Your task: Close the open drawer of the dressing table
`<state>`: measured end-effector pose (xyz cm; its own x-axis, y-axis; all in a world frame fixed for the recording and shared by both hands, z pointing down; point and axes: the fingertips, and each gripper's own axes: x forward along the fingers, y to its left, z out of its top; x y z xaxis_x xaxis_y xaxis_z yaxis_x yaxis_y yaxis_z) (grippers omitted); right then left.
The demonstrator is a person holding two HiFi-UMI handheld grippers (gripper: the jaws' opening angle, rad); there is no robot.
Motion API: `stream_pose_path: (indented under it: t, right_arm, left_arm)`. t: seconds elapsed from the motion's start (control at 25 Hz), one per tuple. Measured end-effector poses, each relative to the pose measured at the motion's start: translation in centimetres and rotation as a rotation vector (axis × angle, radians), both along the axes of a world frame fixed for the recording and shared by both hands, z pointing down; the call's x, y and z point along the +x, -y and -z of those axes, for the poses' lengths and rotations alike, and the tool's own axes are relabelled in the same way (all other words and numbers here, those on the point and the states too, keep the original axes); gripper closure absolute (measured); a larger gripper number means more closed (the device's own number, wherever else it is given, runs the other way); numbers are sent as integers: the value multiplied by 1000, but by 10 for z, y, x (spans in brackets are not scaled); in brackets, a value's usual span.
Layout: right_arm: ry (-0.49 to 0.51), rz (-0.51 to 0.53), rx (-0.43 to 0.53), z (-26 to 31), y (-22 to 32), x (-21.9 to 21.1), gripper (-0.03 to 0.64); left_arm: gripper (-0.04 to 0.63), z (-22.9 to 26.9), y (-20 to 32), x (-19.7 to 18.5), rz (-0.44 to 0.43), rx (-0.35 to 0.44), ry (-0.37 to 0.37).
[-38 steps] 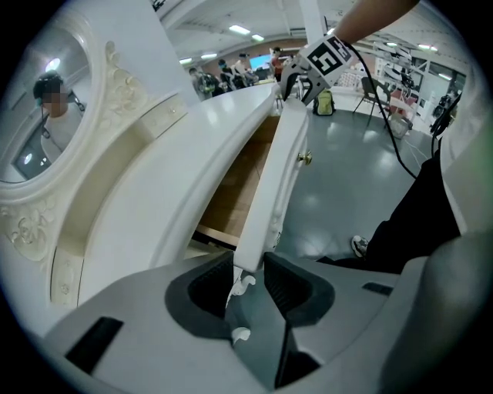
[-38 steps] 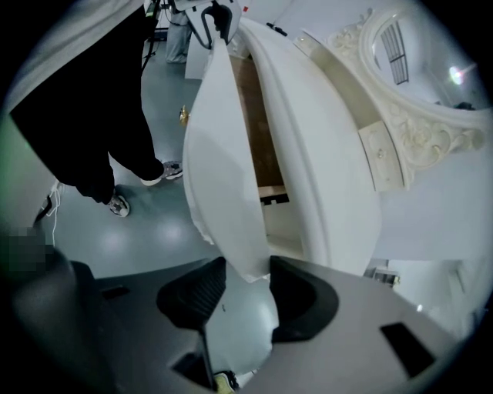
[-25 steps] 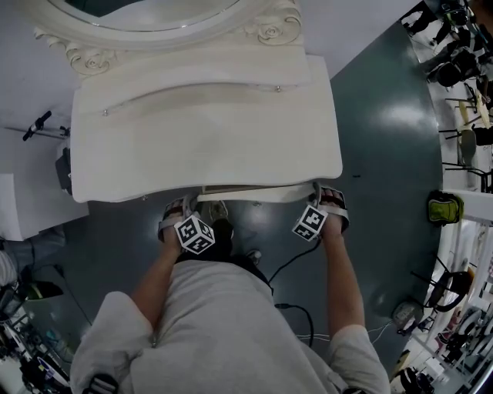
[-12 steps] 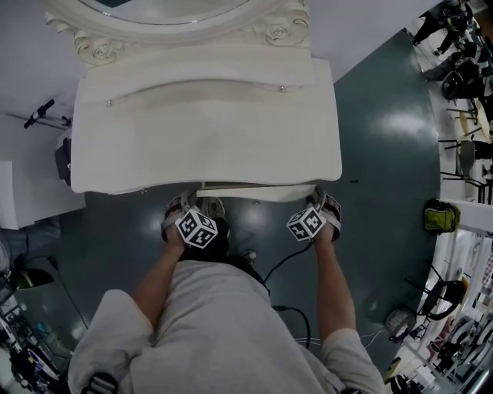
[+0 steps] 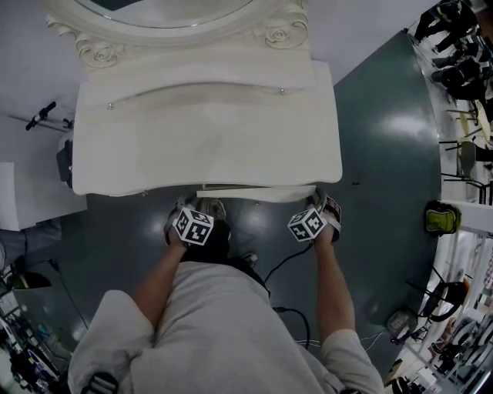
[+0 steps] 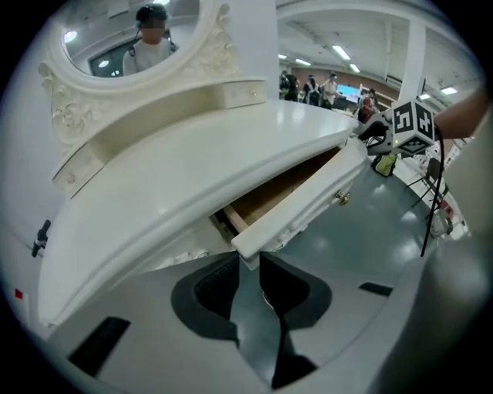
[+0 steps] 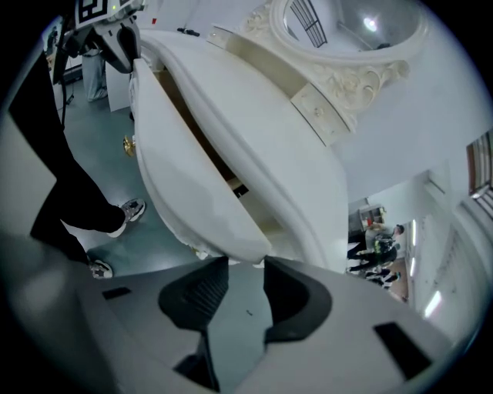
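Glossy dark-green floor [image 5: 370, 154], cream dressing table [image 5: 208, 146] with curved top, carved drawer [image 6: 308, 204] stood ajar, wooden inside mostly hidden, left gripper [image 6: 248, 262] had just closed on one front corner, right gripper [image 7: 245, 265] had been narrowing round the other, seemingly not pinching.

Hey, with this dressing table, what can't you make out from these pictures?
Contents of the drawer: the left gripper view shows only a wooden sliver; the tabletop covers the rest.
The drawer's inside in the head view: hidden under the tabletop's overhang.
The mirror: cut off by the head view's top edge.
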<state>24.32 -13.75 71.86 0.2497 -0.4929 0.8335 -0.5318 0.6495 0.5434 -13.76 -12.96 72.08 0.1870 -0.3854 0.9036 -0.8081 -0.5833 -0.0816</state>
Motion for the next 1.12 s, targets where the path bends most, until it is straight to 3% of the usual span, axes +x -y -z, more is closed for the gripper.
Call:
stream_pose_path:
  t: [0.4,1.12]
  right_arm:
    - [62,-89,43,-1,6,2,480]
    - [136,-190,84,-1,21,3,503]
  left_arm:
    - [515,-1,7,-1,29,-24,-31]
    - [522,-2,24,-1,9,-32,-47]
